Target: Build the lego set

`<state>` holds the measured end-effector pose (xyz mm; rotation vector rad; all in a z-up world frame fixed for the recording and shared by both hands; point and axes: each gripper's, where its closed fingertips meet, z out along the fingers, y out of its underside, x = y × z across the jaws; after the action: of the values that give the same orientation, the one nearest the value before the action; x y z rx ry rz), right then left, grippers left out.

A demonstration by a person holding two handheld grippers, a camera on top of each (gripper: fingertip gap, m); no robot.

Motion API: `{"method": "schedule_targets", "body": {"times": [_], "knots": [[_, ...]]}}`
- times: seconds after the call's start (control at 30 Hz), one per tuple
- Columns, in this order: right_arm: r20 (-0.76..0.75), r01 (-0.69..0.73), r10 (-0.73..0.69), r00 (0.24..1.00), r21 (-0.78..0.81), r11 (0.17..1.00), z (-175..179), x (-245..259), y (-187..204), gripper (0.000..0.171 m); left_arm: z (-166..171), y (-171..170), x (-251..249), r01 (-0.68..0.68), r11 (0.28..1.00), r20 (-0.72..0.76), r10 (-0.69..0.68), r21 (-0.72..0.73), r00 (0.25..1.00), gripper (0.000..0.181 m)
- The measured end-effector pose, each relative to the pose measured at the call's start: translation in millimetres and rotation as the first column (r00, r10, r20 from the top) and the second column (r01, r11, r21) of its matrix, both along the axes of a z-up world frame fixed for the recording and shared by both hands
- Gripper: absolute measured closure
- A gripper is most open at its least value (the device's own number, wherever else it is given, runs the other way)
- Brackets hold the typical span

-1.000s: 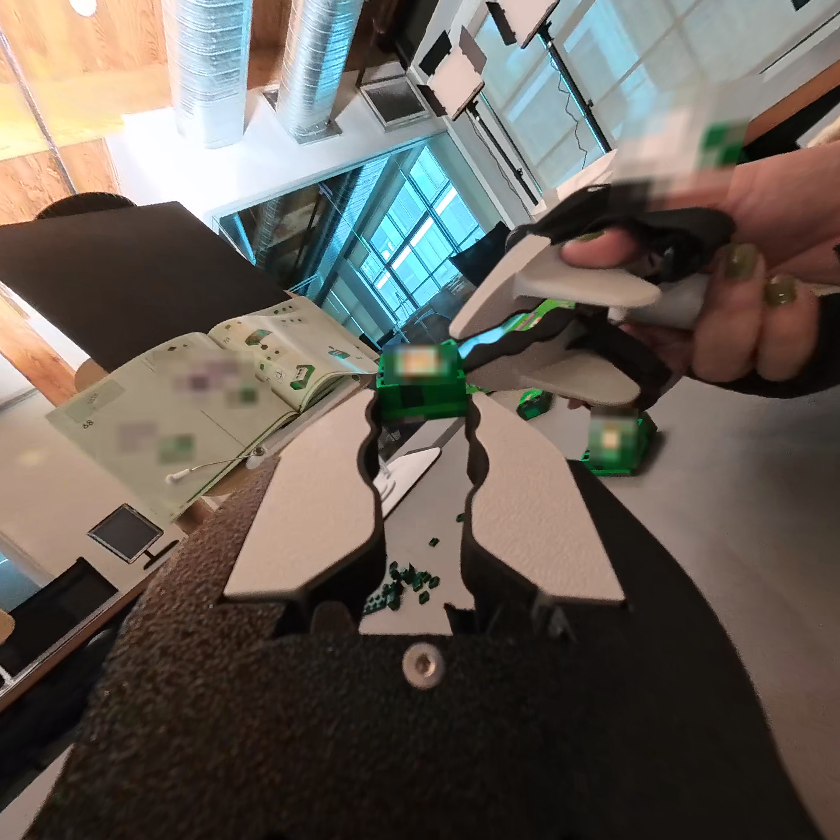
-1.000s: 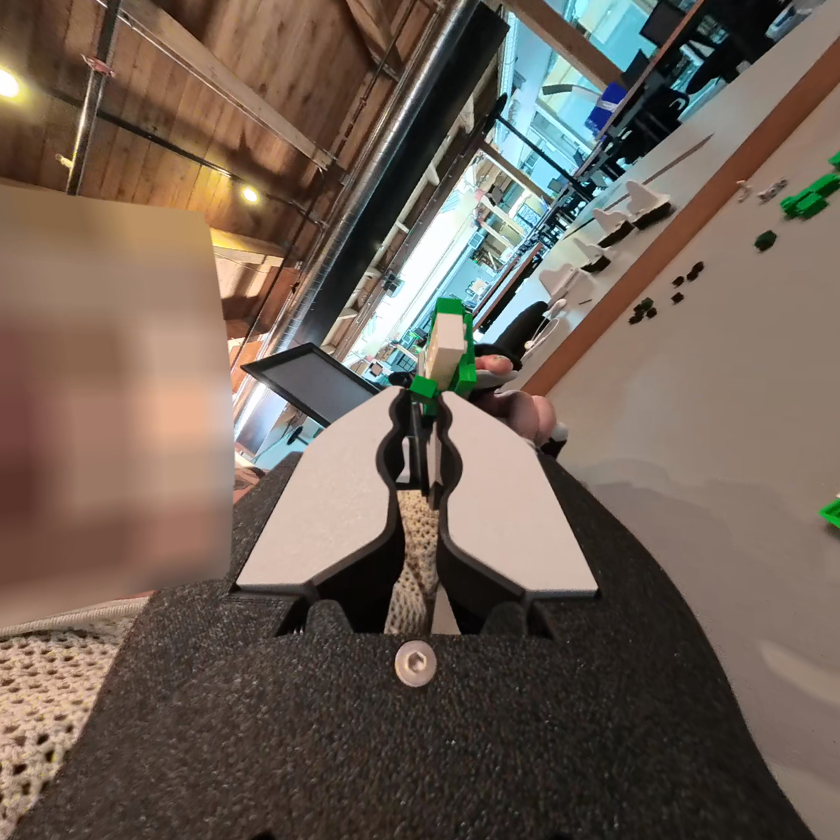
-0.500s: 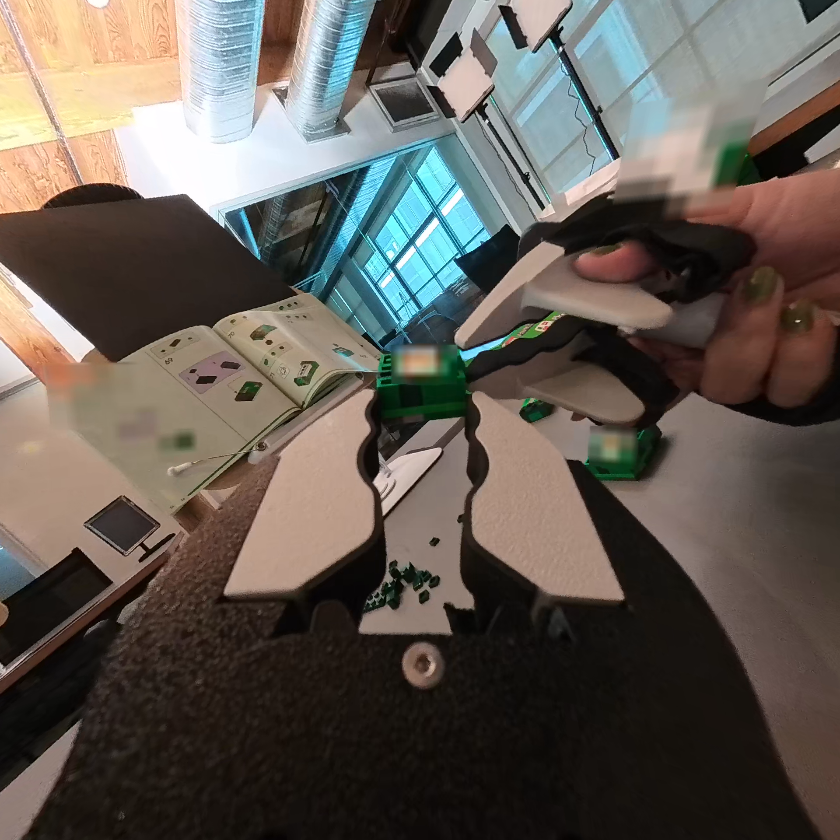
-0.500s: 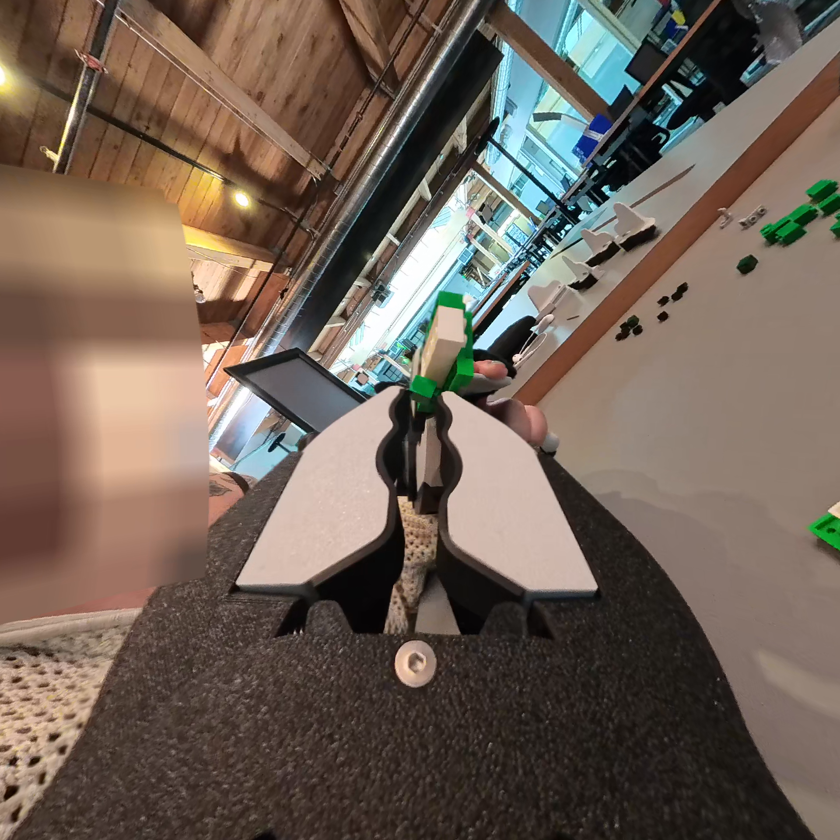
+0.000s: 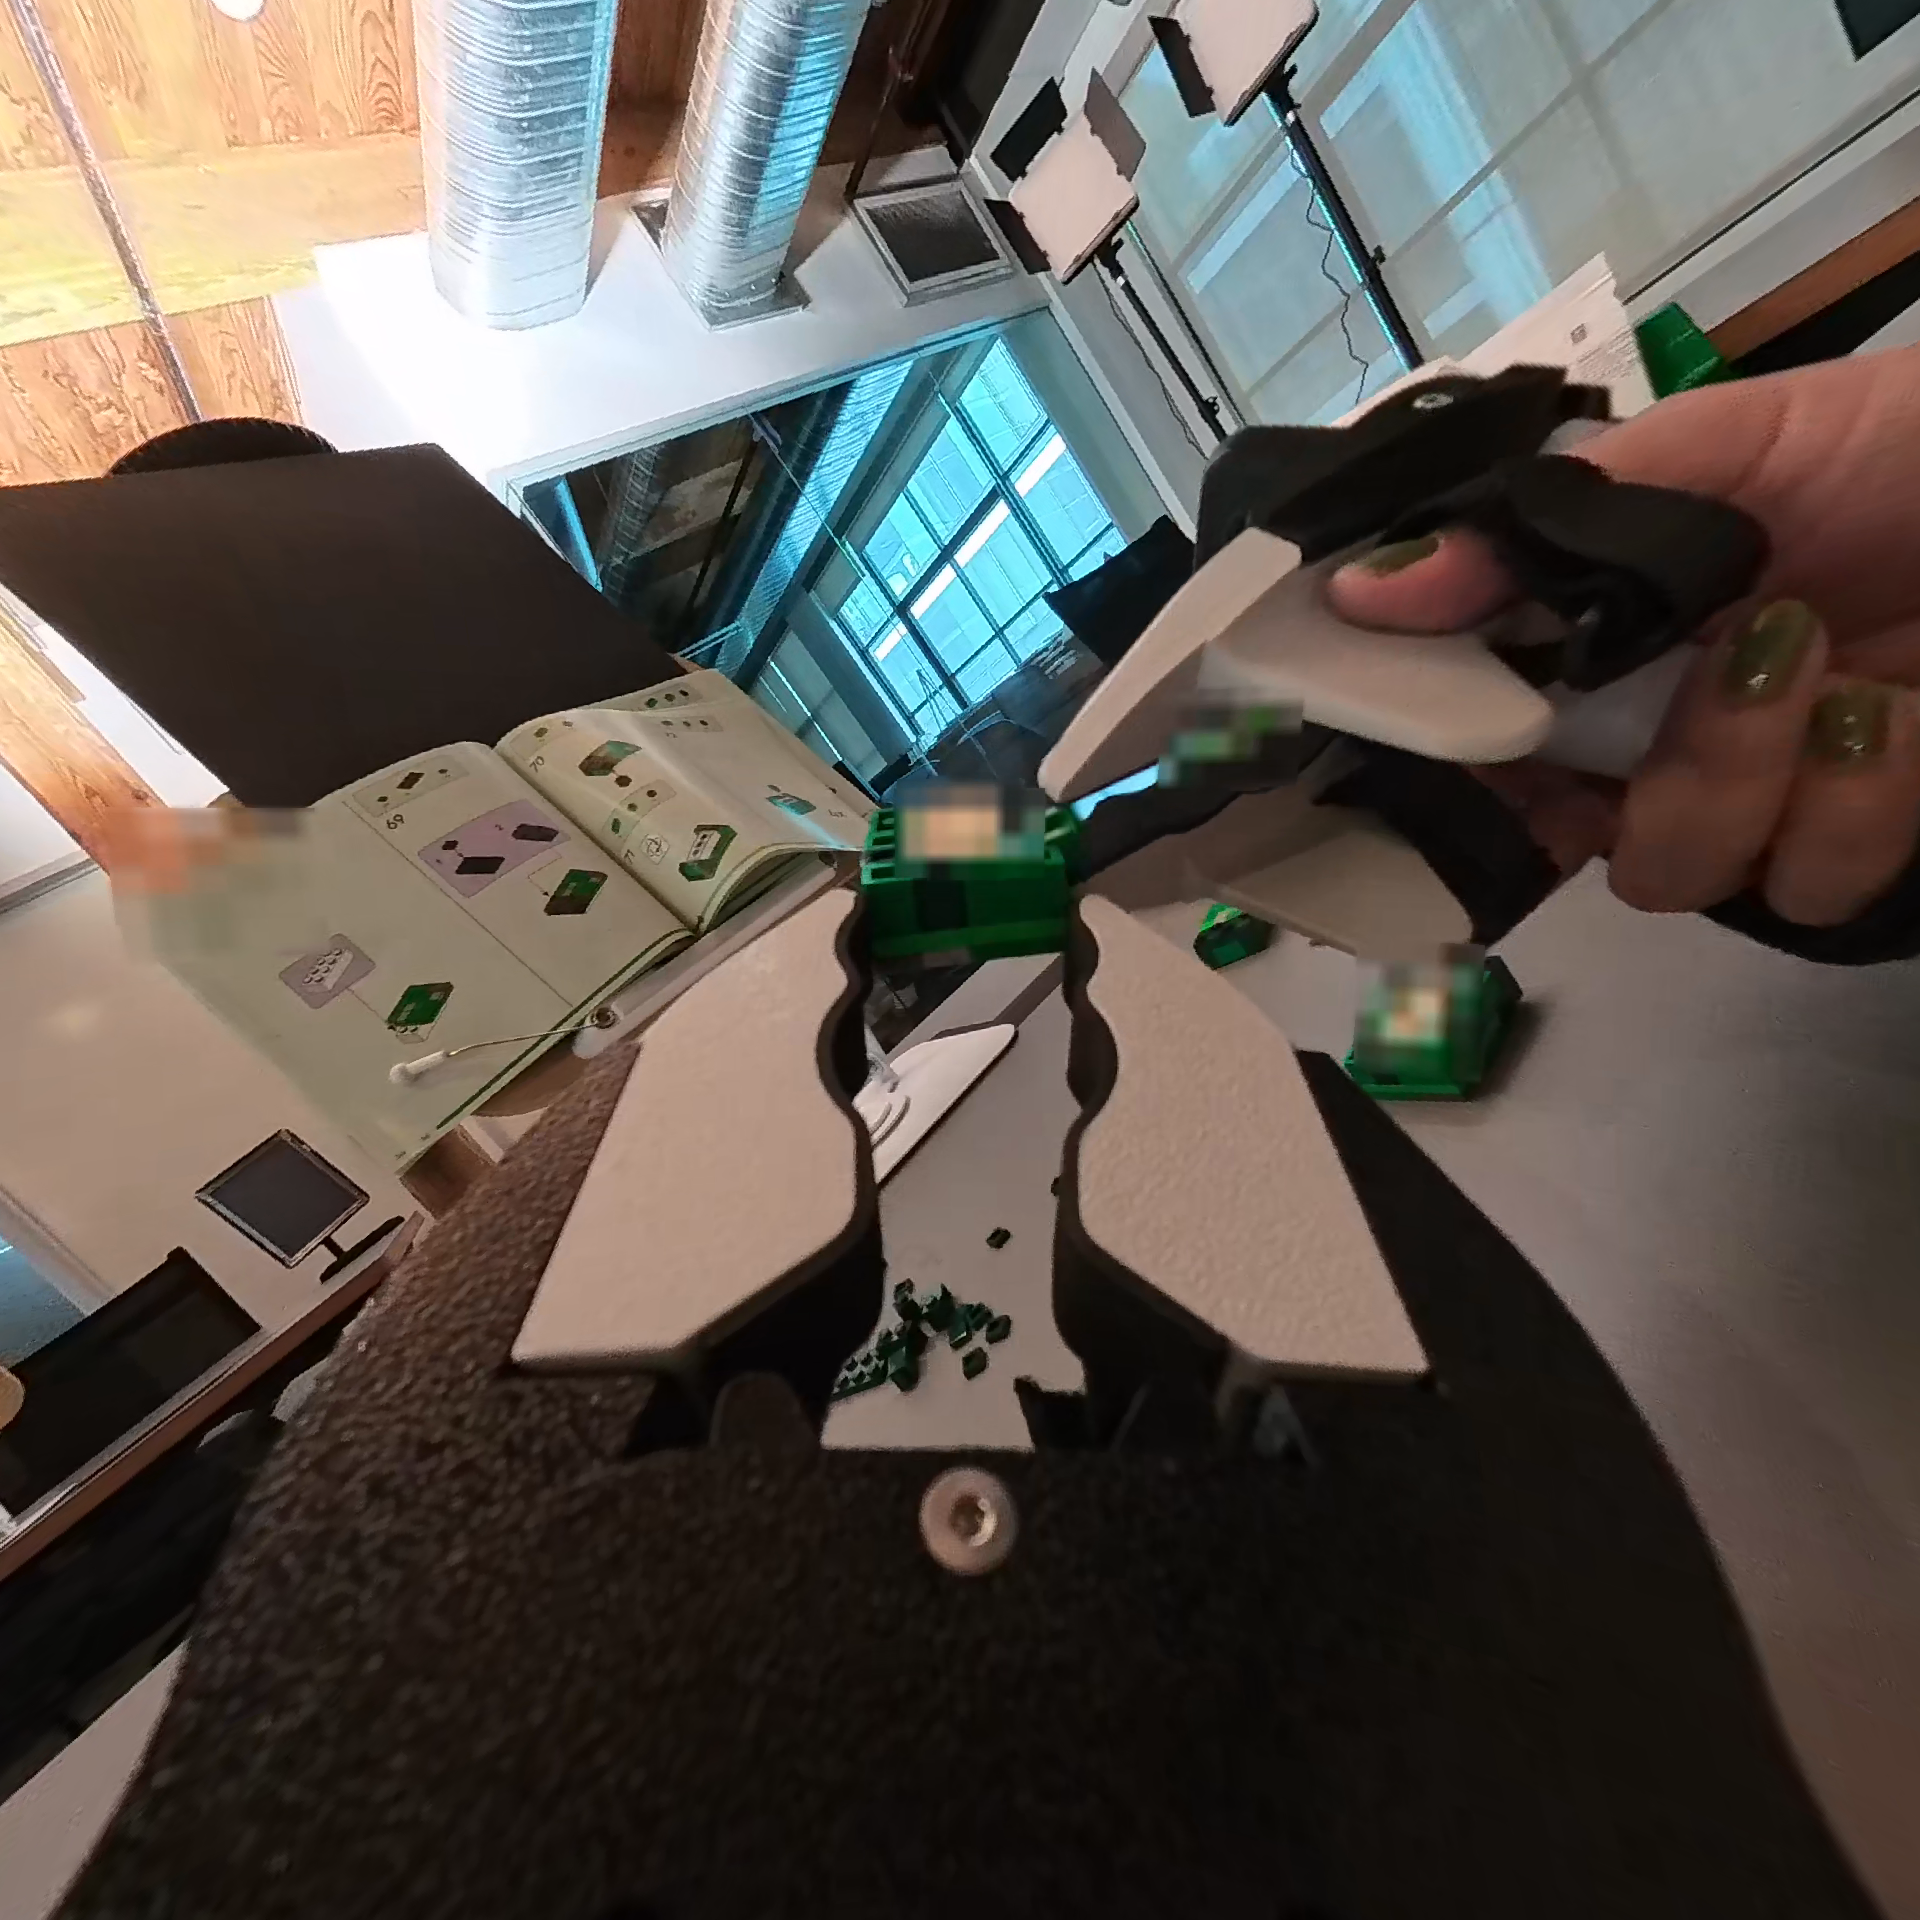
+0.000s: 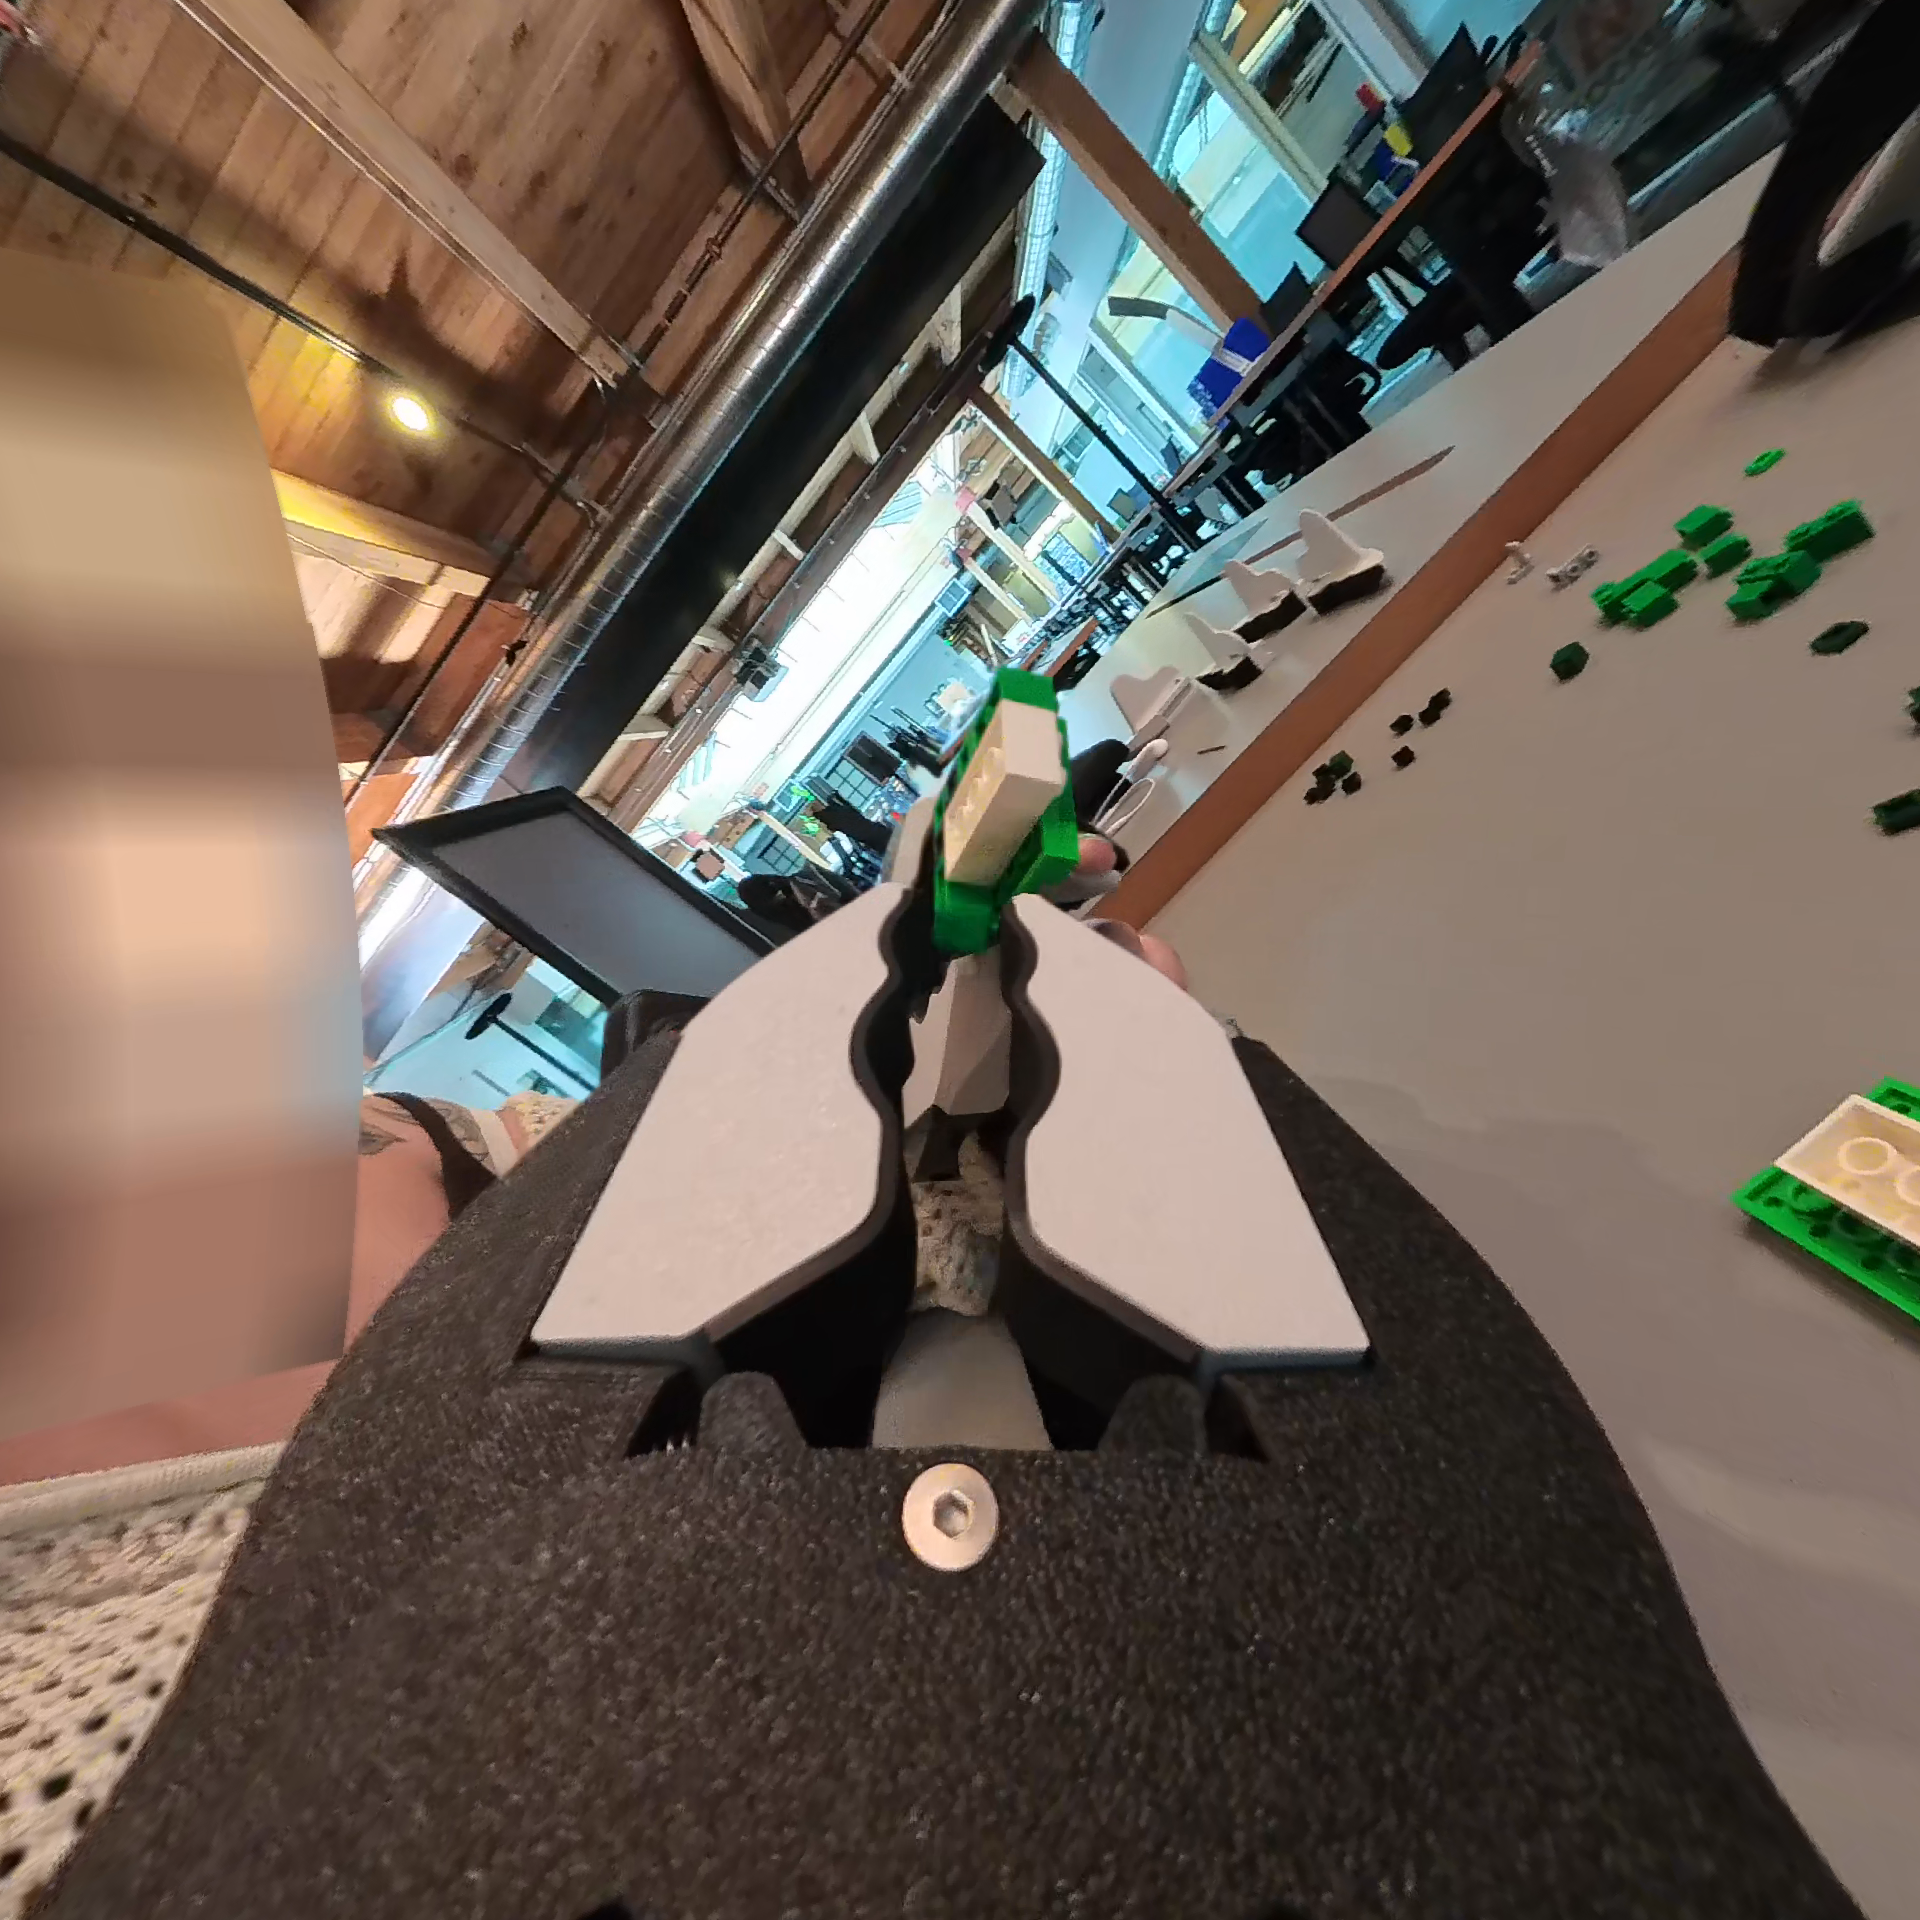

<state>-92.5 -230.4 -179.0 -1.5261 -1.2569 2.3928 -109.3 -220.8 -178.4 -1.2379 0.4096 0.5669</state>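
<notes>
My left gripper (image 5: 966,930) is shut on a green lego assembly (image 5: 920,899) and holds it above the grey table (image 5: 1662,1247). A mosaic patch covers the assembly's top. My right gripper (image 5: 1070,821), held by a hand, comes in from the upper right with its tips on the assembly's right edge. In the right wrist view, my right gripper (image 6: 964,930) pinches the assembly's green lower edge. A white brick (image 6: 1003,800) sits on the assembly's green plate there. One of the left gripper's fingers (image 6: 961,1049) shows through the gap behind.
An open instruction booklet (image 5: 499,883) lies at the left. A second green assembly (image 5: 1423,1023) stands on the table at the right. Small dark green pieces (image 5: 935,1340) lie below. Loose green bricks (image 6: 1745,582) and a green plate with a white brick (image 6: 1860,1195) lie on the table.
Both grippers have stayed on the assembly. The right wrist view has swung toward the table, and the assembly now leans more to the right in it.
</notes>
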Motion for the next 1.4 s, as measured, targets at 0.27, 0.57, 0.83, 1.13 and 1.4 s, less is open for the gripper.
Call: {"method": "schedule_targets", "body": {"times": [0.27,0.57,0.83,1.13,1.4], "knots": [[-0.002,0.041,-0.041,0.999,0.126,0.991,-6,0,6,0.154,-5,2,-6,-0.010,1.000,0.017,0.010,-0.028,1.000,0.146],[-0.170,0.303,-0.251,0.953,0.568,0.765,-22,30,65,0.156,-24,12,-24,0.021,0.990,0.152,0.000,-0.138,0.988,0.146],[-0.129,0.247,-0.233,0.964,0.762,0.598,-55,75,75,0.154,-35,17,-19,0.064,0.978,0.167,-0.031,-0.199,0.985,0.146],[0.591,-0.421,-0.162,0.791,0.716,0.557,-105,125,38,0.157,-51,23,-6,0.120,0.947,0.162,-0.073,-0.298,0.984,0.146],[0.602,-0.601,0.024,0.798,0.791,0.117,-122,130,33,0.150,-60,25,-3,0.152,0.926,0.184,-0.092,-0.346,0.979,0.146]]}}
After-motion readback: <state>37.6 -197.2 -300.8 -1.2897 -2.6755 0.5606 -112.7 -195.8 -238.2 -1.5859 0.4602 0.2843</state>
